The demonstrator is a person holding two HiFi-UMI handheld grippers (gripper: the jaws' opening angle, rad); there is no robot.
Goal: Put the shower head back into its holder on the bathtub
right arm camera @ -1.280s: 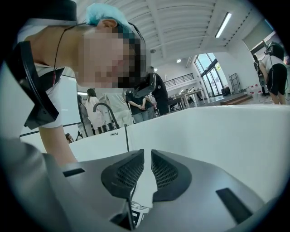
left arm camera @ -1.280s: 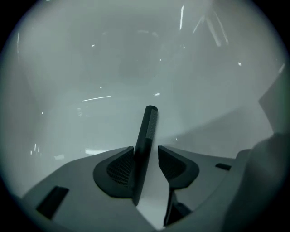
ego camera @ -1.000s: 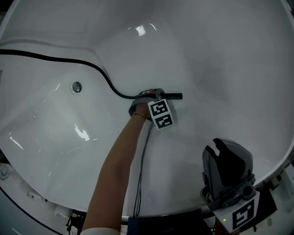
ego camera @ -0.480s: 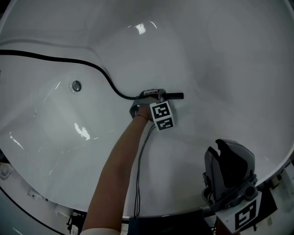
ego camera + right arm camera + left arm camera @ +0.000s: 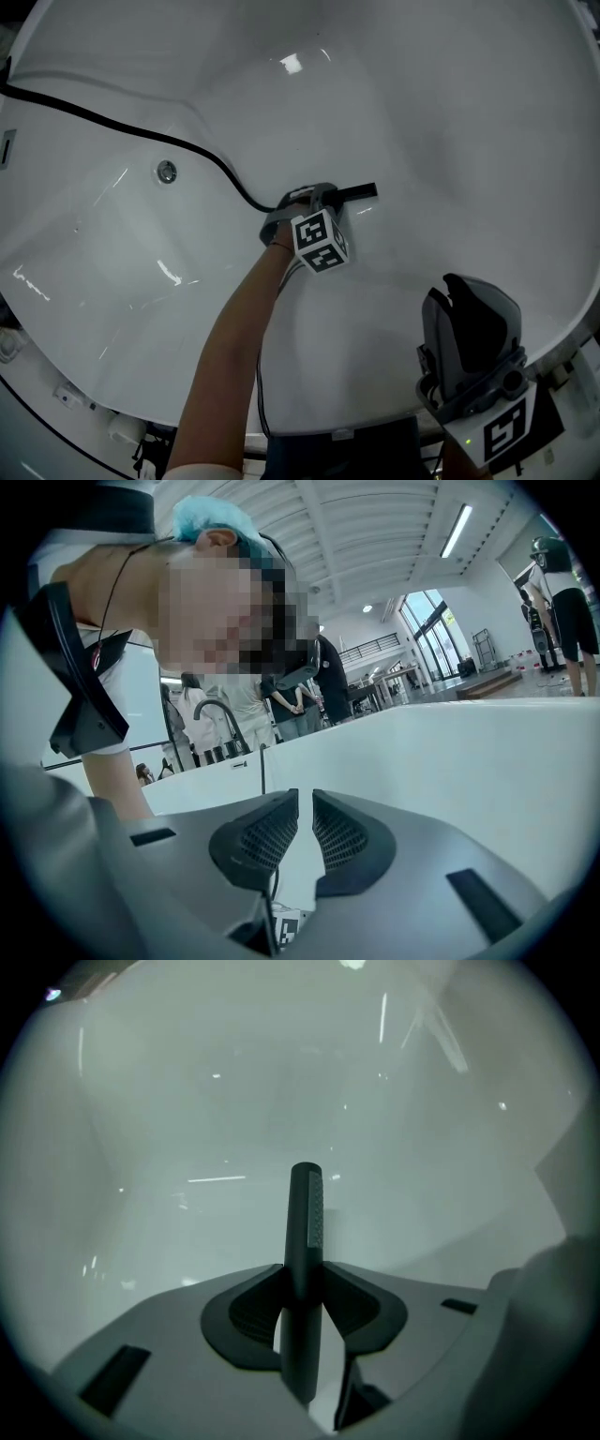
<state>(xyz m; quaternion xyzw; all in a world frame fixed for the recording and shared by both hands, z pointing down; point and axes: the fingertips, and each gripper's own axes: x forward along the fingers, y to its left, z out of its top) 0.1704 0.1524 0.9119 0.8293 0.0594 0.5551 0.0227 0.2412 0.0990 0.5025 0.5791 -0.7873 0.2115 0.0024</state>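
Observation:
The shower head (image 5: 361, 192) is a slim black stick on a black hose (image 5: 141, 133) that runs across the white bathtub (image 5: 450, 112). My left gripper (image 5: 323, 193) reaches down into the tub and is shut on it. Its jaws have just been closing, with the stick between them. In the left gripper view the shower head (image 5: 307, 1213) stands up between the pads of the left gripper (image 5: 305, 1274), which press on both its sides. My right gripper (image 5: 461, 291) hovers near the tub's front rim. The right gripper (image 5: 306, 817) holds nothing, and a thin gap shows between its pads. No holder is in view.
A round drain fitting (image 5: 167, 172) sits in the tub's left wall. The right gripper view looks over the tub's rim (image 5: 450, 714) towards a curved black tap (image 5: 220, 710) and several people in a bright hall. A thin cable (image 5: 261, 384) hangs along the left forearm.
The left hand has lifted a little with the shower head, and its marker cube has rolled. The right gripper has stayed where it was.

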